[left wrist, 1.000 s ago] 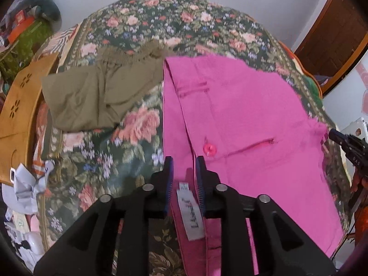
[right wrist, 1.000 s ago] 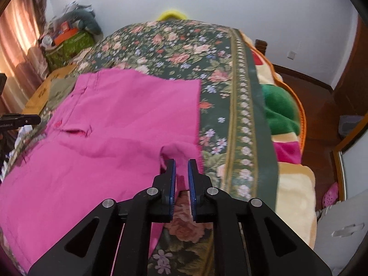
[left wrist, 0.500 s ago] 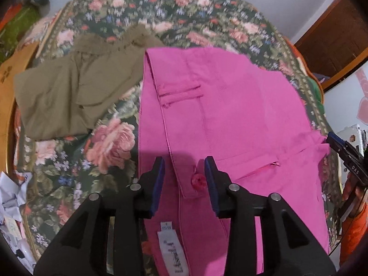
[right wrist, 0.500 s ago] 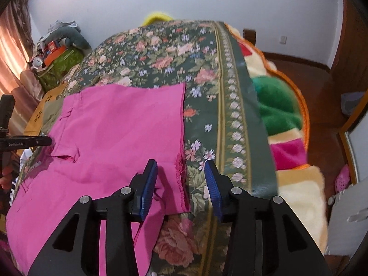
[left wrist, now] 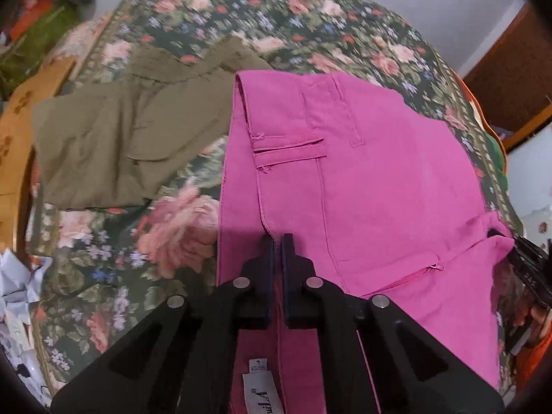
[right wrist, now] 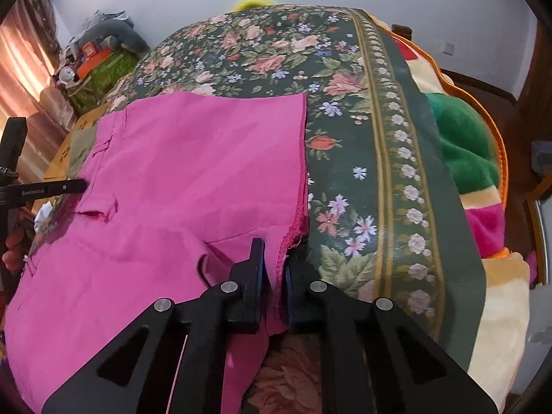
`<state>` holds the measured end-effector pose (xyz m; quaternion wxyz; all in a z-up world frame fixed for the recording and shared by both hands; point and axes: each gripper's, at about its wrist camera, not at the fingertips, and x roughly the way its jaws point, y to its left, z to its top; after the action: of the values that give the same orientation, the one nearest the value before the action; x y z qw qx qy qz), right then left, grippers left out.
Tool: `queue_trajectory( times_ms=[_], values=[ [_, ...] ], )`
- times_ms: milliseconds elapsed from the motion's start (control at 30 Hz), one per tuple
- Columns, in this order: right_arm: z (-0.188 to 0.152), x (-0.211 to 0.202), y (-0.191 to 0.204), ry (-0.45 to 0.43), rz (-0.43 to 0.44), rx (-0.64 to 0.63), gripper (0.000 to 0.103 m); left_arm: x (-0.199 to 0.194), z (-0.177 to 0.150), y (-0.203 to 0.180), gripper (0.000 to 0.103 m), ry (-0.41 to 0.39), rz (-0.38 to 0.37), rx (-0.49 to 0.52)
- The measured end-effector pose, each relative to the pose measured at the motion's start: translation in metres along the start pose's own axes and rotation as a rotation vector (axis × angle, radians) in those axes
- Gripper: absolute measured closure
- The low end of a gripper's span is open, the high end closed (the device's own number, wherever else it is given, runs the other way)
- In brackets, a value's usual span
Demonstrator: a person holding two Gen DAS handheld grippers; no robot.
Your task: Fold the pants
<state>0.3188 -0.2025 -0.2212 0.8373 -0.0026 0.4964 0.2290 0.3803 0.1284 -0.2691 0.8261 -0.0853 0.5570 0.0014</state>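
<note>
Pink pants [left wrist: 372,186] lie crosswise on the bed [right wrist: 345,69], waistband pinched by left gripper [left wrist: 277,241], hem by right gripper [right wrist: 274,252].

pants [left wrist: 362,186] lie flat on the bedspread [left wrist: 293,20], waistband twd the left gripper [left wrist: 277,241], hem twd the right gripper [right wrist: 274,255]. a 2nd folded garment [left wrist: 114,145] sits just left of the waistband, touching it at the far corner. crumpled paper [left wrist: 17,283] off the bed's left edge. blanket [right wrist: 462,145] lies right of the bedspread in right wrist view.
</note>
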Motion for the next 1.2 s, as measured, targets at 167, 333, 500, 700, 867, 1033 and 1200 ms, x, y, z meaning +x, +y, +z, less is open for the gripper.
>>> queue_trajectory(
  times_ms=[167, 333, 500, 700, 867, 1033, 1200],
  values=[
    [-0.002, -0.008, 0.018, -0.048, -0.055, -0.089, 0.098, -0.007, -0.007, 0.004, 0.099, -0.042, 0.087, 0.031],
    [0.0, 0.001, 0.009, -0.019, -0.073, -0.055, 0.101, -0.005, -0.015, 0.012, 0.098, -0.035, 0.115, 0.038],
    [-0.001, 0.004, -0.007, 0.002, -0.039, 0.027, 0.103, -0.005, -0.015, 0.014, 0.098, -0.025, 0.082, 0.055],
    [0.0, -0.007, 0.009, -0.002, -0.087, -0.056, 0.1, -0.019, -0.016, 0.016, 0.094, -0.016, 0.062, 0.071],
    [0.013, -0.03, 0.012, -0.061, -0.097, -0.068, 0.091, -0.042, -0.008, 0.022, 0.07, -0.061, 0.062, 0.071],
    [0.037, -0.049, 0.015, -0.149, -0.092, -0.047, 0.045, -0.069, 0.009, 0.032, 0.035, -0.147, 0.057, 0.045],
    [0.062, -0.056, 0.017, -0.213, -0.098, -0.031, 0.025, -0.078, 0.028, 0.04, 0.025, -0.194, 0.094, 0.025]
  ],
)
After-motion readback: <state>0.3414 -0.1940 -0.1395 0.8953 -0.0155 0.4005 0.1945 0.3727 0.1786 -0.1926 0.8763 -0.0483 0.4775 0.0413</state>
